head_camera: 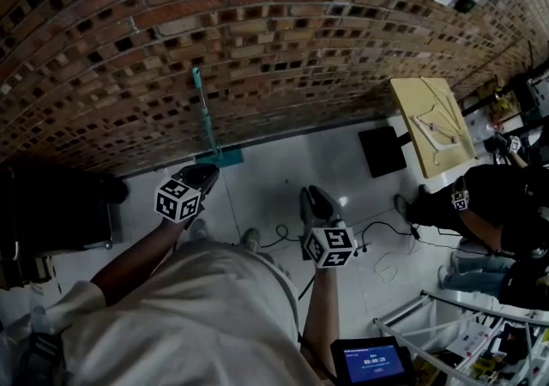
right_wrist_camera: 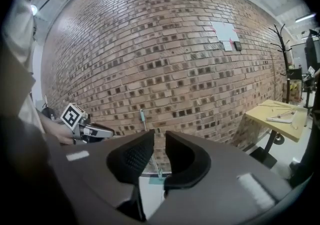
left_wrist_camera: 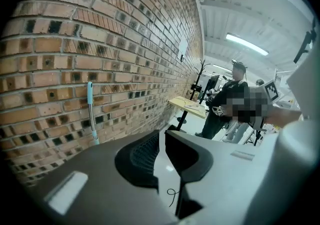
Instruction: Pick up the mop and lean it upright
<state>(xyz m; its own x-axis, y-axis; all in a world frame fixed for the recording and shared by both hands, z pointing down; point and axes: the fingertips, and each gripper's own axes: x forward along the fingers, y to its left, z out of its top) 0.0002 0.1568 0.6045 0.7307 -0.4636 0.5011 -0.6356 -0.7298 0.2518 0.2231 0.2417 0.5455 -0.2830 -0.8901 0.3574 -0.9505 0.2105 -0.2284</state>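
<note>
The mop (head_camera: 204, 114) has a teal handle and leans upright against the brick wall, with its flat teal head (head_camera: 220, 157) on the white floor at the wall's foot. In the left gripper view the mop (left_wrist_camera: 90, 114) stands to the left. In the right gripper view the mop (right_wrist_camera: 143, 119) stands straight ahead, partly hidden behind the jaws. My left gripper (head_camera: 206, 171) hovers just short of the mop head, shut and empty. My right gripper (head_camera: 310, 197) is further right, over the floor. Its jaws stand a narrow gap apart with nothing between them.
A wooden table (head_camera: 429, 123) on a black base (head_camera: 382, 150) stands to the right by the wall. A person in dark clothes (head_camera: 489, 204) is beside it. A cable (head_camera: 283, 234) loops on the floor. A white rack (head_camera: 463, 324) is near right and dark equipment (head_camera: 51, 213) at left.
</note>
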